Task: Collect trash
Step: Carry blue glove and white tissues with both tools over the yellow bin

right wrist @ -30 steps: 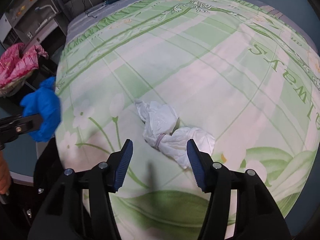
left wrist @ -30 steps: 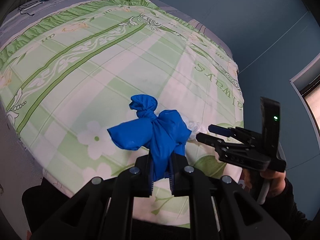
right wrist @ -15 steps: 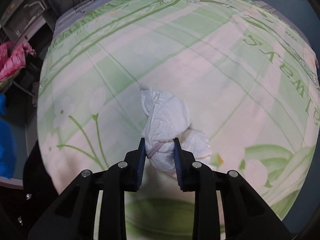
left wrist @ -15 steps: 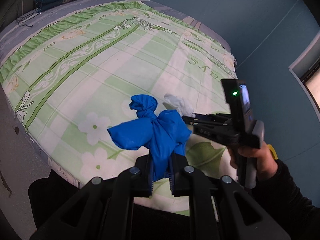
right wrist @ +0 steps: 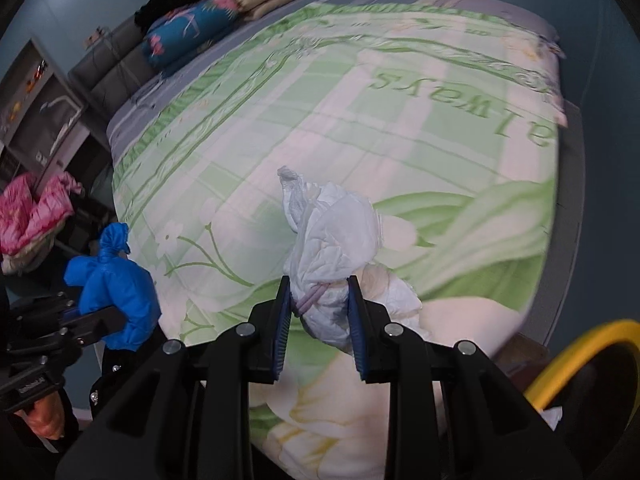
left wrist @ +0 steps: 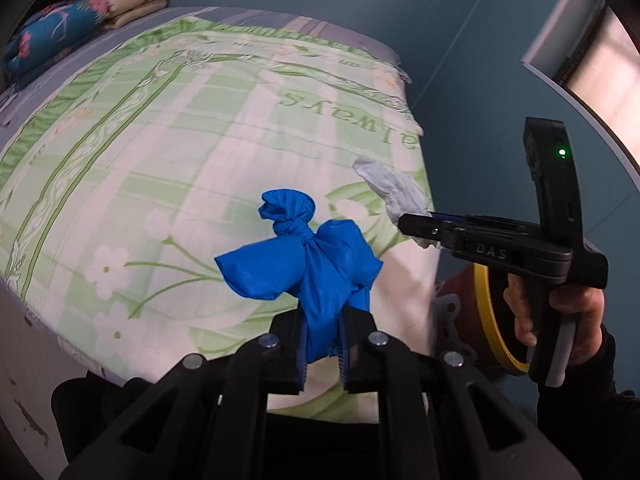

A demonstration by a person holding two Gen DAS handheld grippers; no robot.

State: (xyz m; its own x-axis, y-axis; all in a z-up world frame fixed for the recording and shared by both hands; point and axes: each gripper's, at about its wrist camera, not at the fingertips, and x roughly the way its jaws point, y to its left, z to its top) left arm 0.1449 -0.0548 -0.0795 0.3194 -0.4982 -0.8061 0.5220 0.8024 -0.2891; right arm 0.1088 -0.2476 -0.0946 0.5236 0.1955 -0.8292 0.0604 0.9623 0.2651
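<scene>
My left gripper point(left wrist: 323, 350) is shut on a knotted blue trash bag point(left wrist: 304, 264) and holds it above the near edge of the bed; the bag also shows in the right wrist view point(right wrist: 114, 280). My right gripper point(right wrist: 319, 320) is shut on a crumpled white trash bundle point(right wrist: 334, 248) with a pale purple band, lifted off the bed. In the left wrist view the right gripper point(left wrist: 416, 226) sits to the right with the white bundle point(left wrist: 394, 192) sticking out of it. A yellow-rimmed dark bin point(right wrist: 576, 364) stands low right, also in the left wrist view point(left wrist: 486, 316).
The green-and-white floral bedspread point(left wrist: 180, 140) fills both views. Folded pillows and quilts point(right wrist: 224, 16) lie at the bed's far end. Shelves and a pink cloth pile point(right wrist: 32, 216) stand left of the bed. Blue walls surround it.
The right gripper closed on the white bundle and lifted it off the bed, moving it toward the bed's right corner near the bin. The left gripper kept holding the blue bag.
</scene>
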